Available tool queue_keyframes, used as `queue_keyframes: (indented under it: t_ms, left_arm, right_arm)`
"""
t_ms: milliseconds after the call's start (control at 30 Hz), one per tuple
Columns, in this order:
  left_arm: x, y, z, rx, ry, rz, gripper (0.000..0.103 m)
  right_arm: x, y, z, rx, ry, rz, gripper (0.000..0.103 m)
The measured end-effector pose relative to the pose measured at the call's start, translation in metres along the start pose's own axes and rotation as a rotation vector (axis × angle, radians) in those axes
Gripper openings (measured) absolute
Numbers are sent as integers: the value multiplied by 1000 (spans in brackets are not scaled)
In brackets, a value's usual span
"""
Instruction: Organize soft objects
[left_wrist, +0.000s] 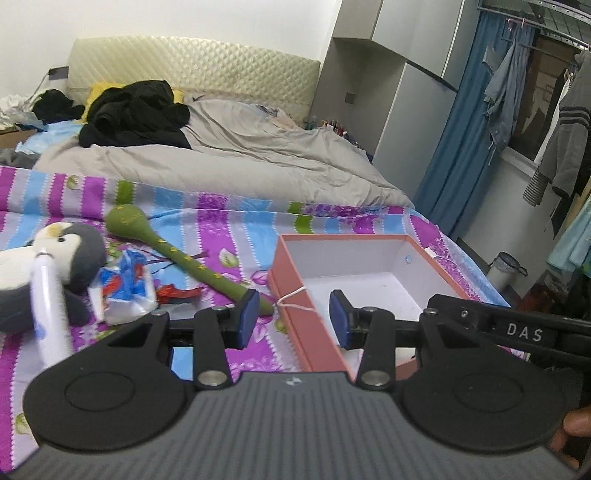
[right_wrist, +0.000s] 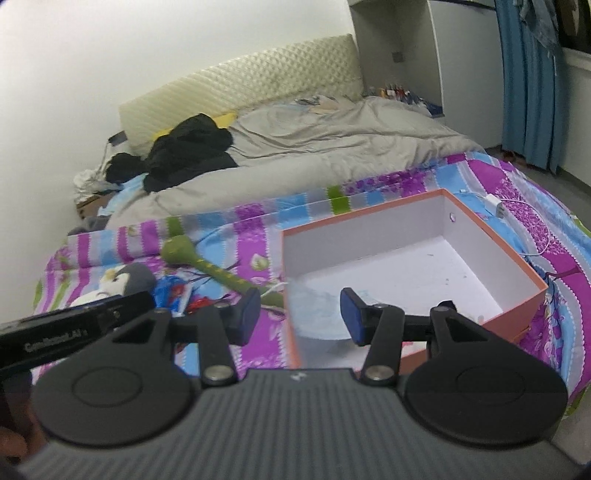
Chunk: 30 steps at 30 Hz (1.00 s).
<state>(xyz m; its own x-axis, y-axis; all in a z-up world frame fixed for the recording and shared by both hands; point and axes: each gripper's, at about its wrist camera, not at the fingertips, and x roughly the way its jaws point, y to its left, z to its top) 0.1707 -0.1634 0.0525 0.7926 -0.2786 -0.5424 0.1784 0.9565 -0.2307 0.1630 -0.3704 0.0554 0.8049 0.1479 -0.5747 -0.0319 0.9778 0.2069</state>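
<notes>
Left to right on the bed (left_wrist: 207, 218): penguin (left_wrist: 70, 251), blue packet (left_wrist: 125, 284), green toy (left_wrist: 177, 251), then box (left_wrist: 354, 258). Left hand-held gripper (left_wrist: 293, 317) is held open, nothing between jaws. Right hand-held gripper (right_wrist: 301, 317) likewise open, empty, seen over the box.

Readable lettering

White letters "DAS" stand on the black bar (left_wrist: 524, 333) of the right tool, just right of the box (left_wrist: 291, 251); the other bar's print is too blurred to read.
</notes>
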Motion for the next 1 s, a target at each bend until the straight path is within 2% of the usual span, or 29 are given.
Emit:
queue_keyframes:
  t_ms: [467, 800, 1000]
  left_arm:
    - [-93, 56, -55, -22, -32, 60, 48]
    - [-130, 100, -103, -55, -25, 109, 48]
    - [-133, 119, -128, -74, -11, 123, 48]
  right_arm:
    - [-52, 67, -59, -64, -12, 86, 50]
    - [-65, 103, -109, -92, -5, 139, 50]
    - [-58, 116, -139, -89, 5, 164, 50]
